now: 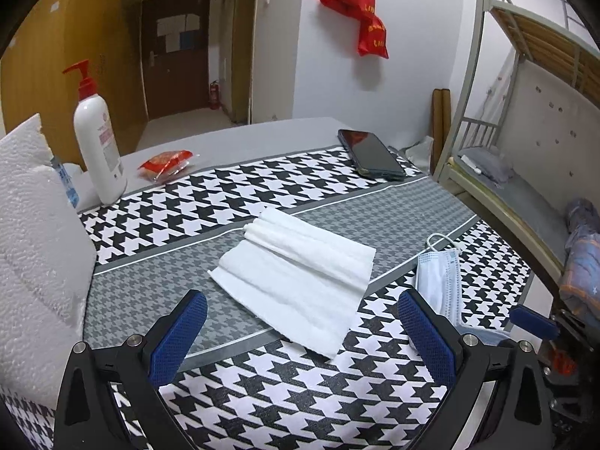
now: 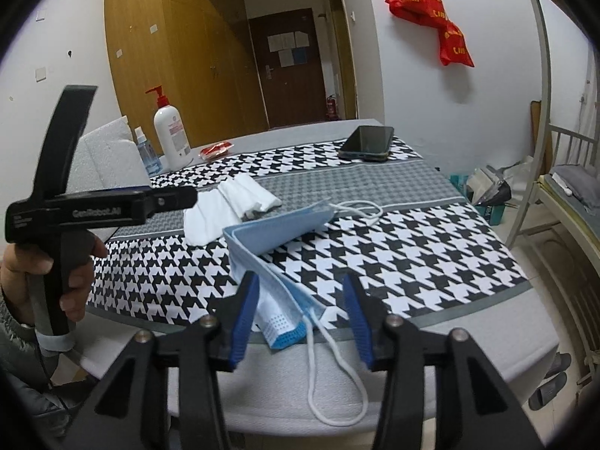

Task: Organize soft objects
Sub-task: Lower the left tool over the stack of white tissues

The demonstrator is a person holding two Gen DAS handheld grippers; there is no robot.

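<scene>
Right gripper (image 2: 302, 315) spread, blue pads clear of the face mask (image 2: 270, 251) lying slack between them at the near edge of the table (image 2: 468, 337); one ear loop (image 2: 337, 386) trailing over that edge, nothing pinched. Mask folded, long axis running from the near edge away toward the table's middle, roughly along the right tool's pointing line. Left gripper (image 1: 302, 332) also spread and empty, hovering just short of the white folded cloth (image 1: 296, 273). Cloth laid at the table's middle on the grey band of the houndstooth cover (image 1: 262, 187), long axis slanting from near right to far left, straight ahead of the left tool and well apart from the right one. Left hand judged nearer for the cloth, right hand for the mask. Farther off, pump bottle (image 1: 98, 138) and foam block (image 1: 33, 232) by the left edge, phone (image 1: 371, 155) near the far right corner, red packet (image 1: 165, 163) along the far edge. Beyond, wardrobe, door, red bags (image 1: 356, 11) on the wall, bunk frame (image 1: 525, 75) right of the table.
</scene>
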